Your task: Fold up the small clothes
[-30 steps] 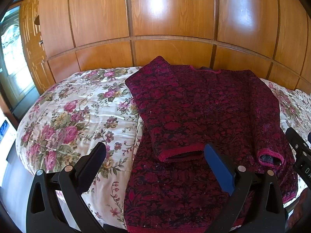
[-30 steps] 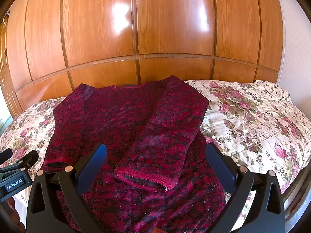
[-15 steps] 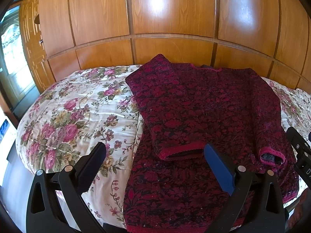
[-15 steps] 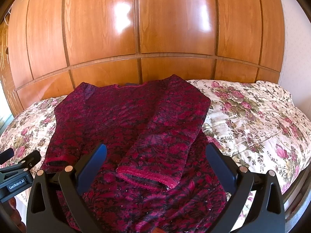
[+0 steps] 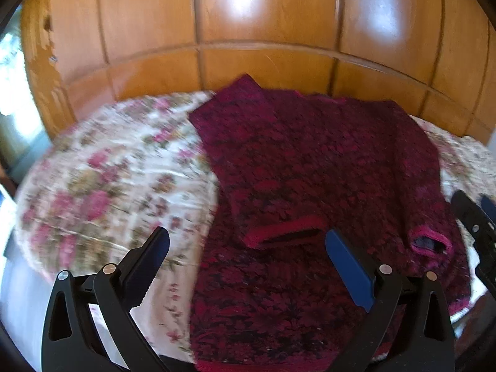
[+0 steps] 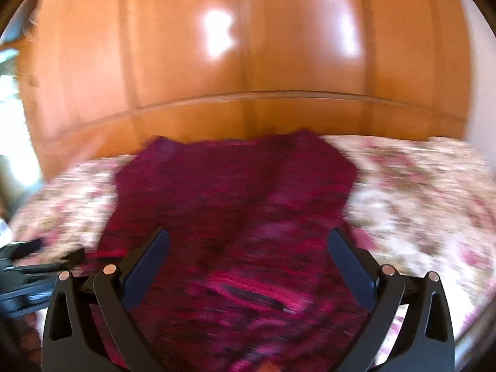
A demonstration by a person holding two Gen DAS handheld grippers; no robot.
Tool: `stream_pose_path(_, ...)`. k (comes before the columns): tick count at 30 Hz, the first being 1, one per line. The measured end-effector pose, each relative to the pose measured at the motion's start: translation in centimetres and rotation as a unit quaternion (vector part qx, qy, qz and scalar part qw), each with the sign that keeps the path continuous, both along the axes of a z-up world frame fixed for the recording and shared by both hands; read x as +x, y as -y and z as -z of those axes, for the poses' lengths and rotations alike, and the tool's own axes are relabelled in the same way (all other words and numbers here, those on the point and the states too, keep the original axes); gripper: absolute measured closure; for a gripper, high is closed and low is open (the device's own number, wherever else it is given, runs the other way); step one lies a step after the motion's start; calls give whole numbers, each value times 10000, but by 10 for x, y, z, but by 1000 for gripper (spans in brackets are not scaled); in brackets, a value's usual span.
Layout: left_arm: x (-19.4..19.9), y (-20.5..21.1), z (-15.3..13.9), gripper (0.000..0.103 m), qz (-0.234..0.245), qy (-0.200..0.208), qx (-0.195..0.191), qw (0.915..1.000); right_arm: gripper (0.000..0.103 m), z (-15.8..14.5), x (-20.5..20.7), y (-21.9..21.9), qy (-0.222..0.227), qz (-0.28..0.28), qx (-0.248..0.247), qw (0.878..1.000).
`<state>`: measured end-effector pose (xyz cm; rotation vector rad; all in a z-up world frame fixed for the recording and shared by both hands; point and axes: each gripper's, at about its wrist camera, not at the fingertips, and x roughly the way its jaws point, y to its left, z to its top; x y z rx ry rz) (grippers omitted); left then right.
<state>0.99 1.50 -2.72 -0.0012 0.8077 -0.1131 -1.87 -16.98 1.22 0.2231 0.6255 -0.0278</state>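
A dark red patterned top (image 5: 310,170) lies flat on the bed, both sleeves folded in over its body; the cuffs show near the middle (image 5: 285,232) and right (image 5: 431,241). My left gripper (image 5: 246,248) is open and empty, above the top's lower left part. My right gripper (image 6: 246,248) is open and empty above the top (image 6: 232,192), whose folded sleeve cuff (image 6: 248,291) lies just below the fingers; this view is blurred. The right gripper shows at the left wrist view's right edge (image 5: 477,232), the left gripper at the right wrist view's left edge (image 6: 34,266).
The bed has a floral cover (image 5: 108,170) reaching left of the top and also right of it (image 6: 418,192). A glossy wooden panelled wall (image 5: 263,31) stands right behind the bed. A bright window or door (image 5: 12,93) is at far left.
Both grippers have moved, the right one fast; its view is now blurred and tilted up, showing more wall. The top lies as before. Both grippers stay open.
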Motion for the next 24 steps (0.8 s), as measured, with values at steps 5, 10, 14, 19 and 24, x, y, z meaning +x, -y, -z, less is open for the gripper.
stream_pose_path(5, 4, -17, 18, 3, -172, -34, -448, 9988, 2, 18, 14, -7, -690, -166, -1096, 9914)
stream_pose_path(10, 8, -15, 38, 3, -196, -69, -134, 9997, 2, 38, 14, 4, -842, -272, -1080, 9902)
stream_pose_path(14, 10, -14, 59, 3, -112, -223, -7, 9997, 21, 56, 17, 1, -995, -529, -1149, 9870)
stream_pose_path(19, 9, -20, 80, 3, -196, -312, -225, 9991, 53, 59, 17, 2, -746, -771, -1138, 9877)
stream_pose_path(24, 8, -20, 82, 3, -164, -183, -248, 9994, 98, 44, 19, 36, -613, -611, -311, 9958)
